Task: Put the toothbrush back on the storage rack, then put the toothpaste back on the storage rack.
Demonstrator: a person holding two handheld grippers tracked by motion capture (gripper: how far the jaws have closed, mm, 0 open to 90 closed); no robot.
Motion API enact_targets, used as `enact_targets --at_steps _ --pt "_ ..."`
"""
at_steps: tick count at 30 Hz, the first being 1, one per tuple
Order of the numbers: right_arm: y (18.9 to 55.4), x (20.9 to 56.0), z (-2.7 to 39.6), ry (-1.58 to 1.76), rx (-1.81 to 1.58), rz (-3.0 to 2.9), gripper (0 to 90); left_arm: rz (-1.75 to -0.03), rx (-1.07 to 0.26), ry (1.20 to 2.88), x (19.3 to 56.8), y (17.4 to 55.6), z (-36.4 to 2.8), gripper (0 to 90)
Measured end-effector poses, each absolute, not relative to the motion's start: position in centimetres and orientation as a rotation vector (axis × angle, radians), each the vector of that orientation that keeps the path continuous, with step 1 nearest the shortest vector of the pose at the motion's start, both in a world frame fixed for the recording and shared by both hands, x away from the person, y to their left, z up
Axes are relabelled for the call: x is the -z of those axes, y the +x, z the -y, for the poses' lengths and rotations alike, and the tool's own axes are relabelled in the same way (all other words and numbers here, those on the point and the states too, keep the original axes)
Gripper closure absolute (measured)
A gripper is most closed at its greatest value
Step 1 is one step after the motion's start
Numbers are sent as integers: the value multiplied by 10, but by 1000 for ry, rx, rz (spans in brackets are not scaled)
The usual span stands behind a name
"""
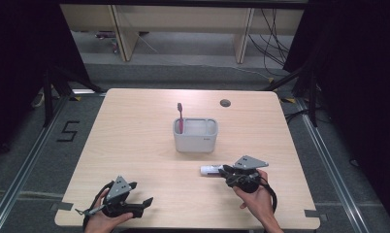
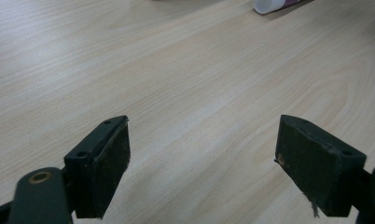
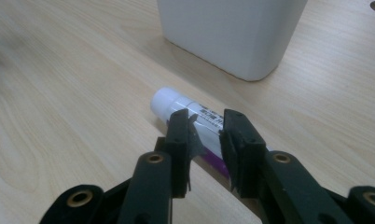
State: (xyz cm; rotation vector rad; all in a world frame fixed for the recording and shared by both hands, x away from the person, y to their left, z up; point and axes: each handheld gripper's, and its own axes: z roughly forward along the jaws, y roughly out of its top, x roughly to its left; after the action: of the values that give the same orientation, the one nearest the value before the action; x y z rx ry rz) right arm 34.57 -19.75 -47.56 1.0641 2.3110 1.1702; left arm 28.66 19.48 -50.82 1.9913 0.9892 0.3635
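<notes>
The right gripper (image 3: 206, 135) has its jaws drawn narrow around a white-and-purple tube (image 3: 195, 126) that lies flat on the table (image 1: 135, 145); in the right gripper view the two black pads sit on either side of the tube's middle, and they appear to press on it, though the exact contact is hard to make out. The tube's white cap points left, away from the hand, and its purple end runs under the jaws. In the high view the tube (image 1: 210, 170) lies near the right front of the table, just in front of a white holder (image 1: 195, 138) — a rounded rectangular tub in which a red toothbrush (image 1: 180, 116) stands upright at the left end. There is dark print on the tube's white band, too small and blurred to read. The left gripper (image 2: 202, 154) rests at the near left corner, jaws spread wide over bare wood, holding and touching nothing.
</notes>
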Motion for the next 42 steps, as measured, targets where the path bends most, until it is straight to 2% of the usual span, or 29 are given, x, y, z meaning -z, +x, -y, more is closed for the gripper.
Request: enact_targets --at_steps 11,21,42 --pt "357 474 182 1041 -1197 -2338 843 -979 -356 1993 509 288 -194 175" --pt "369 476 167 997 -1214 -2343 897 -973 -350 2001 509 289 -192 175" --pt "381 479 151 1030 -1189 -2373 900 -963 -351 2019 509 290 -194 177"
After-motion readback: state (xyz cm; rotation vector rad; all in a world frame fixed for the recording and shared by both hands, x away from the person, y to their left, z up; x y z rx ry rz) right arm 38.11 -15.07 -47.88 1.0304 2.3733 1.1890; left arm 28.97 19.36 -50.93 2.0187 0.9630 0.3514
